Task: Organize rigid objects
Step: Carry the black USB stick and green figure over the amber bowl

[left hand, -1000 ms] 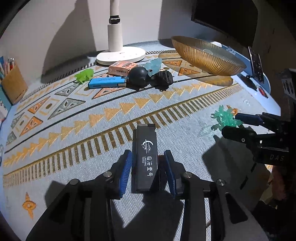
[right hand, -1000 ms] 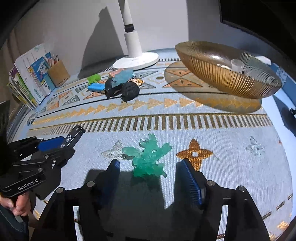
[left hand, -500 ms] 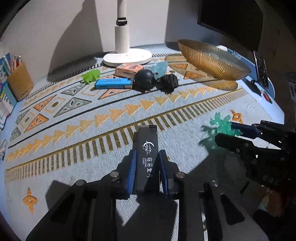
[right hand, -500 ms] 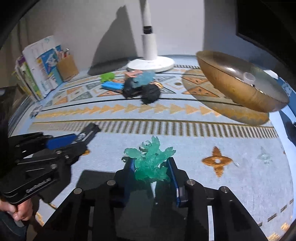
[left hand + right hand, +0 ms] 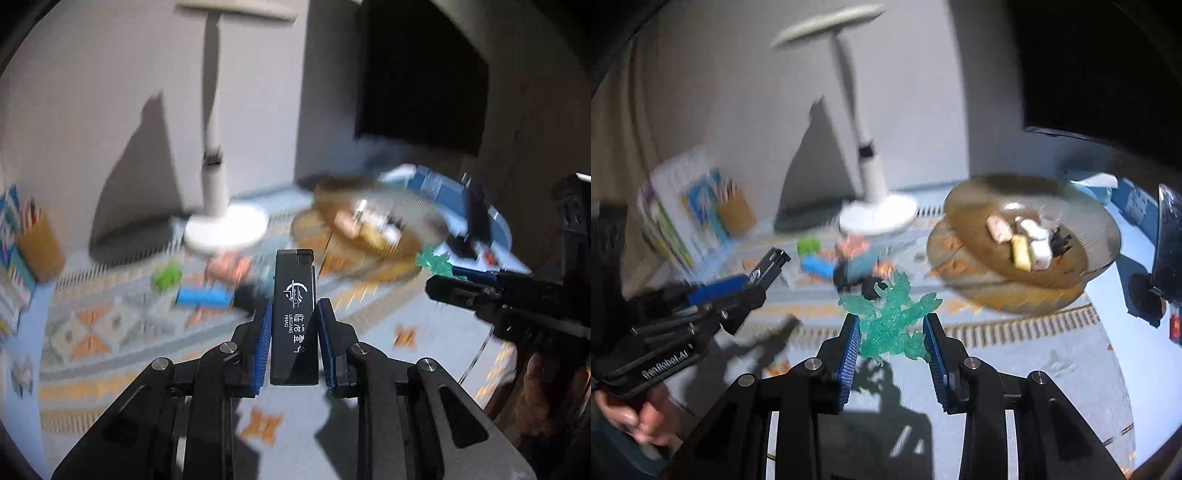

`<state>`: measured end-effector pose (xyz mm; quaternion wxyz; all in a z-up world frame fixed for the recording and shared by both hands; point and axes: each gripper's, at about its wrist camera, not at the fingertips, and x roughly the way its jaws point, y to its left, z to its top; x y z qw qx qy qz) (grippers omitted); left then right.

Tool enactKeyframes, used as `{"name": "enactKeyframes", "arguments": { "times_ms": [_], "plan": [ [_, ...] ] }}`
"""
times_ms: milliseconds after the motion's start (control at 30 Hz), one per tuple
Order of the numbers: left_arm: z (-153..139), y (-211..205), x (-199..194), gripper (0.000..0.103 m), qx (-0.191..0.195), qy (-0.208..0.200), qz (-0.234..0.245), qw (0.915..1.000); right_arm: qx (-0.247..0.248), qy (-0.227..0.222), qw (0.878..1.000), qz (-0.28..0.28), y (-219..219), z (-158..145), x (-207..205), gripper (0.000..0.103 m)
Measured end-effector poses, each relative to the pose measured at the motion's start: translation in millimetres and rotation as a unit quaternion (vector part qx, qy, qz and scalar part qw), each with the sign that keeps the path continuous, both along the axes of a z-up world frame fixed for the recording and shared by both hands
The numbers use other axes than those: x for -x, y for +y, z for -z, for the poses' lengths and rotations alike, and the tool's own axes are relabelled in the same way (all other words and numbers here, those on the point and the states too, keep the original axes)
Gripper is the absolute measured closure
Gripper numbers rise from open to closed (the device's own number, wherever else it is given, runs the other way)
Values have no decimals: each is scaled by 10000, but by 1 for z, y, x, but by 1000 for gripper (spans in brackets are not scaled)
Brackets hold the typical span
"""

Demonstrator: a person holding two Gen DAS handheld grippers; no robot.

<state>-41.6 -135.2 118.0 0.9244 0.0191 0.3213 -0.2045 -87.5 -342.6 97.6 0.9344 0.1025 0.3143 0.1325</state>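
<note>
My left gripper (image 5: pixel 293 317) is shut on a black lighter (image 5: pixel 294 295) with white lettering, held clear above the patterned cloth. From the right wrist view that gripper (image 5: pixel 753 284) shows at the left with the lighter (image 5: pixel 770 267) sticking out of it. My right gripper (image 5: pixel 892 332) is shut on a translucent green figurine (image 5: pixel 890 321), also lifted off the cloth; in the left wrist view it (image 5: pixel 441 275) appears at the right with the figurine (image 5: pixel 434 262) at its tip. A golden ribbed bowl (image 5: pixel 1089 266) with several small items inside stands ahead to the right.
A white lamp base (image 5: pixel 879 214) stands at the back. Near it lie a green toy (image 5: pixel 809 245), a blue box (image 5: pixel 816 266), an orange box (image 5: pixel 851 247) and dark round objects. A pencil cup (image 5: pixel 735 214) and books sit at the left. A person's hand (image 5: pixel 639 417) grips the left tool.
Both grippers closed on their objects, then rose from the cloth: the left with the lighter, the right with the green figurine. The views now tilt up and blur with motion.
</note>
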Motion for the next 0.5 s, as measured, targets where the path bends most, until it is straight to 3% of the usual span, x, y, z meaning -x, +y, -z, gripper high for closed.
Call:
{"name": "enactKeyframes", "arguments": {
  "times_ms": [133, 267, 367, 500],
  "plan": [
    [-43, -24, -24, 82, 314, -319, 206, 9988, -84, -506, 9964, 675, -53, -55, -6, 69],
    [-76, -56, -52, 82, 533, -581, 383, 9962, 285, -1011, 9842, 1429, -90, -95, -14, 69],
    [-83, -82, -77, 82, 673, -567, 509, 9948, 492, -1053, 9764, 1821, -106, -102, -29, 69],
    [-63, -114, -111, 82, 721, -226, 528, 9957, 768, -710, 9724, 2084, -115, -83, -61, 69]
  ]
}}
